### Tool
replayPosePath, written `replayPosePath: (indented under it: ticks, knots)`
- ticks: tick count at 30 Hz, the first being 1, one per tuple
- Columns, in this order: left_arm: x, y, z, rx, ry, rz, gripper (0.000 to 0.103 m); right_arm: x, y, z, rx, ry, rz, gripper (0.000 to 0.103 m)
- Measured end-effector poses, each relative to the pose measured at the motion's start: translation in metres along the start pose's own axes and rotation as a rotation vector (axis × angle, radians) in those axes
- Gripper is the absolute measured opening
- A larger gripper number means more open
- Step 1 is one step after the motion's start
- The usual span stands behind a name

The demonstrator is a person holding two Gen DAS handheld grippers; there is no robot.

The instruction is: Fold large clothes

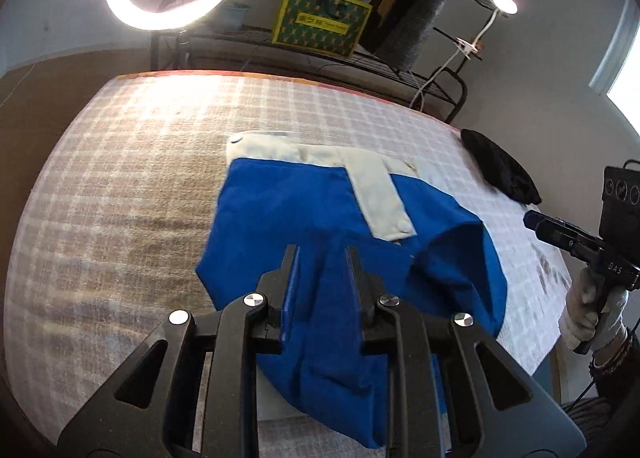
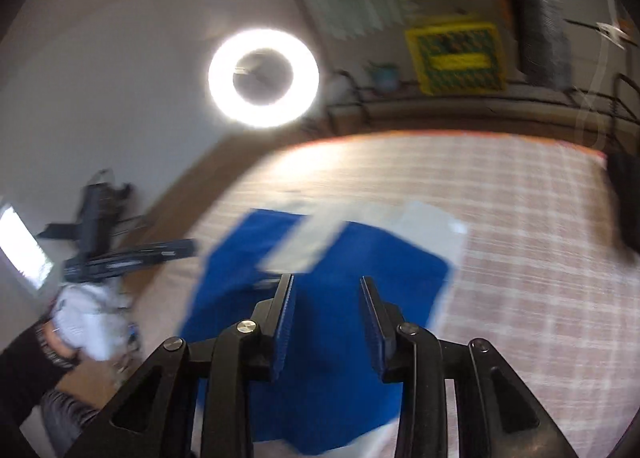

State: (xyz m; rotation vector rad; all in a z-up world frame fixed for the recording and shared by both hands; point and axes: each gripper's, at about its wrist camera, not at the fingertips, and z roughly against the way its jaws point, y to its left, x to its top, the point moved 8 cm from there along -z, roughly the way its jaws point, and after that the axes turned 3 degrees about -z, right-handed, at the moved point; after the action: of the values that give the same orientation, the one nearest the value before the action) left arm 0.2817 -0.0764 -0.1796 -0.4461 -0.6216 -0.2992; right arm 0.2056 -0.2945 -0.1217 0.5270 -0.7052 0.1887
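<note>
Nearest my left lens, the left gripper (image 1: 322, 254) stands a narrow way open; its fingers (image 1: 289, 278) hang above blue cloth and clamp nothing that I can see. In the right wrist view, the right gripper (image 2: 326, 286) is parted somewhat wider, likewise empty, though that frame is blurred.

The blue garment (image 1: 304, 226) lies centre and lower centre of the left view on the checked bed cover (image 1: 120, 178), its cream band (image 1: 376, 194) running along the top edge and down a placket. The right side (image 1: 460, 258) is bunched into a raised fold.

Judgement: light, soft cloth, limp, likely to sag and drag on the cover. I would pinch at hem corners or the stiffer cream band, not mid-panel. A dark item (image 1: 500, 170) lies at the right, well apart.
</note>
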Motion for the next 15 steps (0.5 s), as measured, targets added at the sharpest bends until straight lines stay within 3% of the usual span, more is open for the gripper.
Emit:
replayPosePath:
  ticks: [4,7,10,11,12,15]
  knots:
    - [-0.024,-0.022,-0.015,0.005,0.060,-0.056,0.020,-0.008,0.024,-0.037,-0.019,0.076,0.052,0.032]
    - [-0.048,-0.021,-0.030,0.021,0.115,-0.060,0.020,-0.012,0.004,-0.063,-0.048,0.108,-0.027,0.032]
    - [-0.062,-0.018,-0.038,0.031,0.142,-0.072,0.024,-0.021,-0.036,-0.080,-0.129,0.150,-0.124,0.033]
    - [-0.063,-0.017,-0.037,0.025,0.139,-0.072,0.024,-0.026,-0.050,-0.084,-0.141,0.161,-0.177,0.027]
    - [-0.062,-0.017,-0.034,0.017,0.139,-0.070,0.024,-0.029,-0.058,-0.083,-0.112,0.156,-0.233,0.021]
    - [-0.057,-0.008,-0.023,0.004,0.127,-0.051,0.025,-0.029,-0.068,-0.070,-0.046,0.124,-0.333,0.024]
